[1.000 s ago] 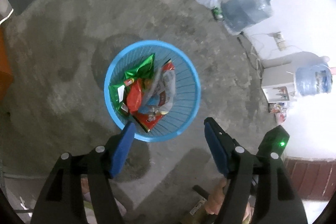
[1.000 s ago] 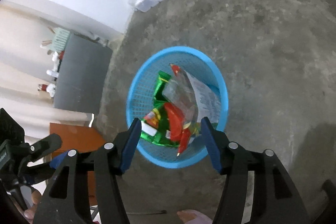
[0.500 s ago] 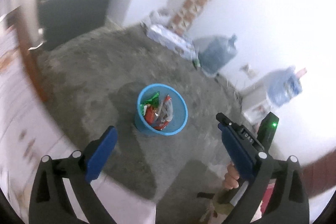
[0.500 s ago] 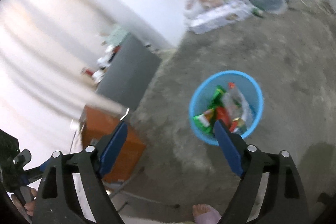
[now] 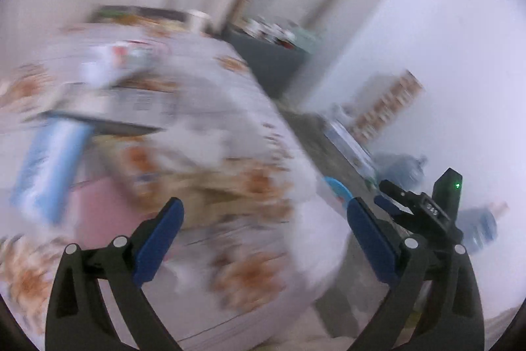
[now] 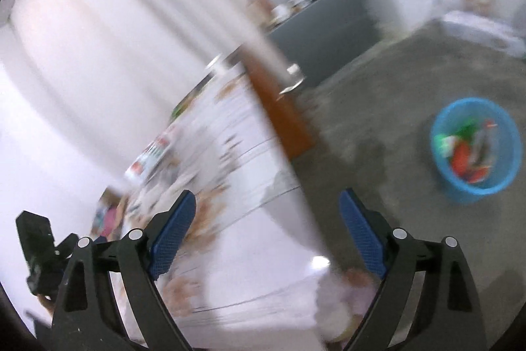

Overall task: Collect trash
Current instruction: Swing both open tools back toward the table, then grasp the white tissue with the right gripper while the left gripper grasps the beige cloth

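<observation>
Both views are heavily smeared by motion blur. In the left wrist view the patterned counter (image 5: 203,153) and the items on it streak into soft bands, while the left hand-held gripper (image 5: 263,219) stays sharp. In the right wrist view the right hand-held gripper (image 6: 266,219) is crisp, and the blue basket (image 6: 443,176) at far right is only mildly blurred. Light is soft and bright; the pale walls wash out. Fisheye bending curves the edges, with dark vignette corners.
</observation>
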A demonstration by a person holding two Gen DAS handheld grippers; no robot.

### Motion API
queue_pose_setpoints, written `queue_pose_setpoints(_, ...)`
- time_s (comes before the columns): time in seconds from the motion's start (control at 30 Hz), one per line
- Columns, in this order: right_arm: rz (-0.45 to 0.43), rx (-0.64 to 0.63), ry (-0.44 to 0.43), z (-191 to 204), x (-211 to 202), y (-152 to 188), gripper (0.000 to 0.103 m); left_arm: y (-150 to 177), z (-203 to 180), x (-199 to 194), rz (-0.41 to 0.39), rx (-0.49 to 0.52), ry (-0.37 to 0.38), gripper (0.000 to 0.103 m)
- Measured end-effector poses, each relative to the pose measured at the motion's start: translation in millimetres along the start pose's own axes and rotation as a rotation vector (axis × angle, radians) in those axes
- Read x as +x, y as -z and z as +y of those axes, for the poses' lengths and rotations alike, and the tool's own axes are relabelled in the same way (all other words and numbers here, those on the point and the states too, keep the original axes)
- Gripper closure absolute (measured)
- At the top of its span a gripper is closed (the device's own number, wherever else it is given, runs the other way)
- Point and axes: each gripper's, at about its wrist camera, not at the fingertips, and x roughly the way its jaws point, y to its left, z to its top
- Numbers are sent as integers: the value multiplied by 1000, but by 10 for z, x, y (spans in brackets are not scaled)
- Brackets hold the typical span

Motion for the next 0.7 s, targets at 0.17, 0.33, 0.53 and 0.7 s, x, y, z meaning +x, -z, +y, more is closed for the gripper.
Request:
queue_pose_setpoints(0.17,129,-141,-78,658,464,80,18,223,345,-340,-72,3,-107,6)
queue_pose_setpoints(0.33,174,-260,-117,1265,724,57,18,290,476,-262,-75,8,-172,6)
queue_pose_setpoints(0.53,224,-375,-60,1758,1207,42,18,341,573,-154,-84,36,-175,6)
queue_pose_setpoints(0.7,276,-449,-19,1971,1565,65,18,350,537,-119,-136,97,-201,6)
